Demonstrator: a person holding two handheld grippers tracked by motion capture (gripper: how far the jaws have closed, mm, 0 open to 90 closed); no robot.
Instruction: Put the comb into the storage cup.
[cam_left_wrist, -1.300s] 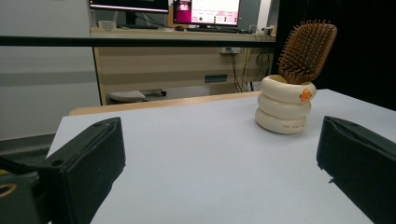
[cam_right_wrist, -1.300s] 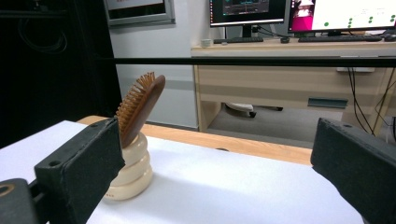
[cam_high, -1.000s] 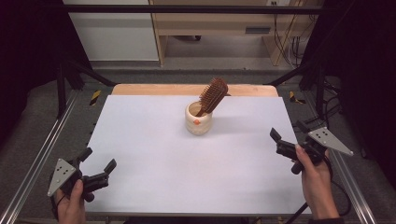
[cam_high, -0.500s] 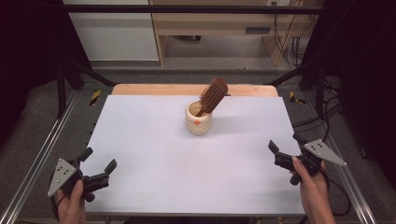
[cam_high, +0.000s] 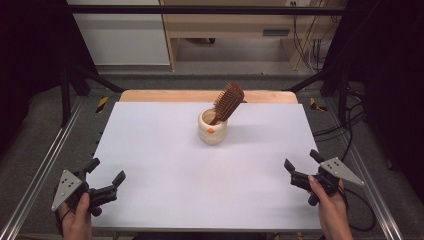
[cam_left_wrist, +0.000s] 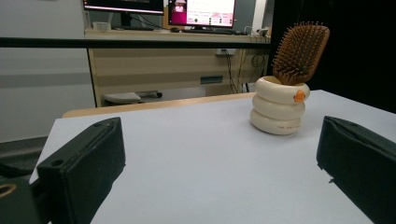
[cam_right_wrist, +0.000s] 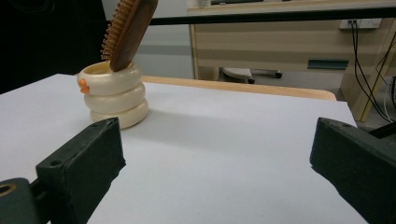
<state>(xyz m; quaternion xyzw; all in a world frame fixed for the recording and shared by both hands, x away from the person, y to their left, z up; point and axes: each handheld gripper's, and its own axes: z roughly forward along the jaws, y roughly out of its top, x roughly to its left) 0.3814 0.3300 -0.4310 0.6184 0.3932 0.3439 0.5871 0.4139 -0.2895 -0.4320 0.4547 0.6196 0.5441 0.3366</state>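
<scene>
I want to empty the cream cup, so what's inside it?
A wooden hairbrush stands in the cup, handle down, leaning on the rim with its bristled head sticking out. The cup's wall hides the handle's lower end and anything else at the bottom.

My high view looks forward and down over the whole desk from its near edge. Each hand-held gripper's camera sits low near a front corner, facing inward; all three views share the cream holder with its brush.
</scene>
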